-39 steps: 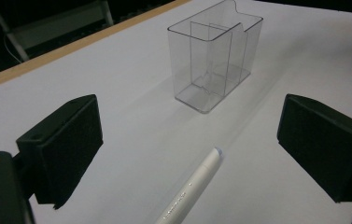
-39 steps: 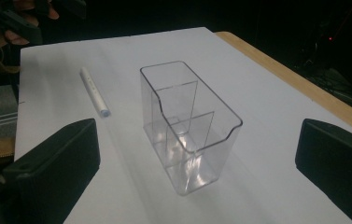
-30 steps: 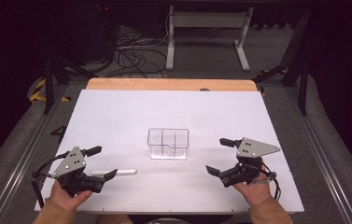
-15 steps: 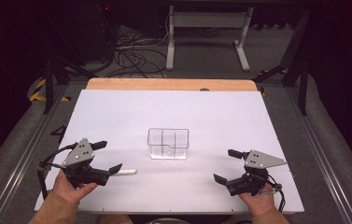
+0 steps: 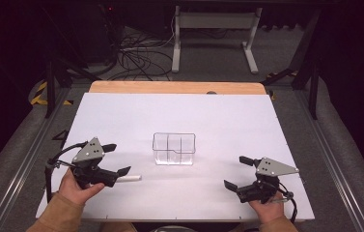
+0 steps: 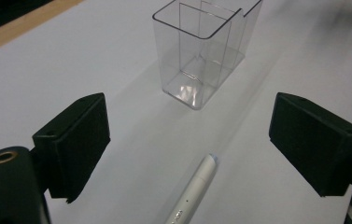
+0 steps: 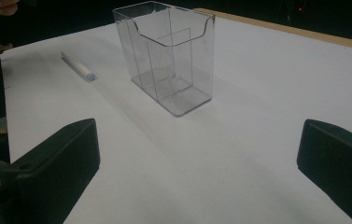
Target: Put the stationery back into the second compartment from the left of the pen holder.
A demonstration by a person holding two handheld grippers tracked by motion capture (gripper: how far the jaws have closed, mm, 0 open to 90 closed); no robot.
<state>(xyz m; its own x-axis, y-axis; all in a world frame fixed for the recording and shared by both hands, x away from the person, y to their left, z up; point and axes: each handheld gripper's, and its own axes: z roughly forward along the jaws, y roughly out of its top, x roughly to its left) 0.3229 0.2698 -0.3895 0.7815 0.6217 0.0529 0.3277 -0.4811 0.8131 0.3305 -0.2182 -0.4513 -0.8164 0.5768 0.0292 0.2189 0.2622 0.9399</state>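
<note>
A clear plastic box [image 5: 174, 149] with compartments stands upright mid-table on the white sheet [image 5: 218, 113]. A white pen [image 5: 130, 178] lies flat to its front left. My left gripper [image 5: 117, 158] hovers at the pen's left end. Its jaws are open and have just been closing a little. In the left gripper view the pen [image 6: 193, 191] lies on the sheet below the gap of the left gripper [image 6: 190, 130], untouched by the pads, with the box [image 6: 204, 46] beyond. My right gripper [image 5: 235, 172] is open and empty, front right of the box [image 7: 169, 56].
A wooden strip [image 5: 175, 87] borders the table's far edge. Metal rails run along both sides. Cables [image 5: 136, 55] and a white stand [image 5: 213, 34] are on the floor behind. The person's other hand [image 7: 3, 5] appears at the top left of the right gripper view.
The left gripper has shifted right and slightly up, over the pen's end. The right gripper has dropped lower and nearer the table's front edge. The box and pen have not moved.
</note>
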